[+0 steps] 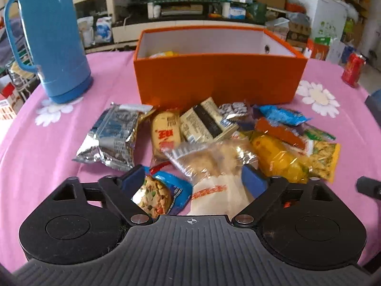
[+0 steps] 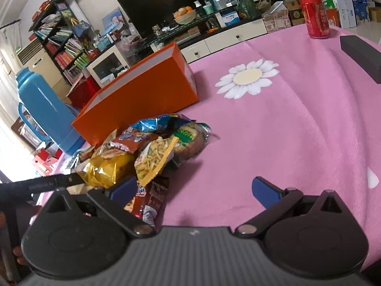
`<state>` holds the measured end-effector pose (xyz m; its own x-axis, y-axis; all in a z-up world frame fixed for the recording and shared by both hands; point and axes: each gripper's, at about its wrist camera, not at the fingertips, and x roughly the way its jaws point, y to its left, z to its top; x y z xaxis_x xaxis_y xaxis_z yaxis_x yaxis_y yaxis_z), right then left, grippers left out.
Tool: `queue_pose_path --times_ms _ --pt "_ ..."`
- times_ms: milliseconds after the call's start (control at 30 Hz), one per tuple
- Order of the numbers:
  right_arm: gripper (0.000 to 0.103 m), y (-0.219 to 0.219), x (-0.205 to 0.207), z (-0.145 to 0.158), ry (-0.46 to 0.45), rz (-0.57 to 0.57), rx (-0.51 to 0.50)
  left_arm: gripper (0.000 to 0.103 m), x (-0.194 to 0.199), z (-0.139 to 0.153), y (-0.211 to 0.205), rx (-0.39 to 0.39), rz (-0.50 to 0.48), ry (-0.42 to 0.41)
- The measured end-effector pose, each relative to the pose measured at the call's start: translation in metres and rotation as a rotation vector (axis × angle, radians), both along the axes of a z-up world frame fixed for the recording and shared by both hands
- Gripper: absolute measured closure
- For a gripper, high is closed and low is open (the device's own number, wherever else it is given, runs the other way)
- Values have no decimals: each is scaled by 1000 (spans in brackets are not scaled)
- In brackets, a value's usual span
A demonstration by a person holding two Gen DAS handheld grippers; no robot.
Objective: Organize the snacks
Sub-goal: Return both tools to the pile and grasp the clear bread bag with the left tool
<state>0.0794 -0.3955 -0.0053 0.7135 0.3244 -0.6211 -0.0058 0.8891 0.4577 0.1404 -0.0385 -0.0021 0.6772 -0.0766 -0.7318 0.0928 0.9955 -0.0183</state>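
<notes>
- left gripper (image 1: 194,178): jaws spread wide, low over the near edge of the snack pile (image 1: 214,138), gripping nothing. a clear-wrapped pastry packet (image 1: 214,166) and a blue cookie packet (image 1: 162,190) lie between the blue pads (image 1: 253,181); can't tell if the pads touch either one.
- right gripper (image 2: 194,190): jaws released, nothing held. left pad sits just beside a brown snack packet (image 2: 150,197) at the pile's edge; right pad is over bare pink tablecloth (image 2: 285,124).
- snacks: loose heap on the table right in front of the orange box (image 1: 219,76); silver foil bag (image 1: 112,135) on the left side, yellow bag (image 1: 276,157) on the right.
- box is open-topped, with something yellow (image 1: 166,54) visible inside.
- blue thermos (image 1: 50,35) to the left of the box, red can (image 2: 315,16) at the far right, well apart from the pile.
</notes>
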Motion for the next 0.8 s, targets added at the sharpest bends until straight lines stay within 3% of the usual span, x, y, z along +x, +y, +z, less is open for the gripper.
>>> queue_pose_path --times_ms 67,133,367,433,467,600,667,733,800 --pt "1 0 0 -1 0 -3 -4 24 -5 6 0 -18 -9 -13" --pt "1 0 2 -3 10 -1 5 21 -10 7 0 -49 -25 -26" --pt "1 4 3 -5 21 13 -4 31 12 -21 -15 -7 -56 60" --pt "1 2 3 -5 26 4 -3 55 8 -21 -7 -64 -55 74" --pt "1 1 2 -5 25 -1 -3 59 5 -20 -3 -85 -56 80" --pt "1 1 3 -1 17 -11 -14 58 -15 -17 15 -2 -28 78" --pt "1 9 9 6 2 16 -41 56 -21 -21 29 12 -10 102" --pt "1 21 19 17 -35 46 -89 45 -24 -24 42 16 17 110" --pt "0 37 35 26 -64 83 -157 45 -25 -23 50 -13 43 114"
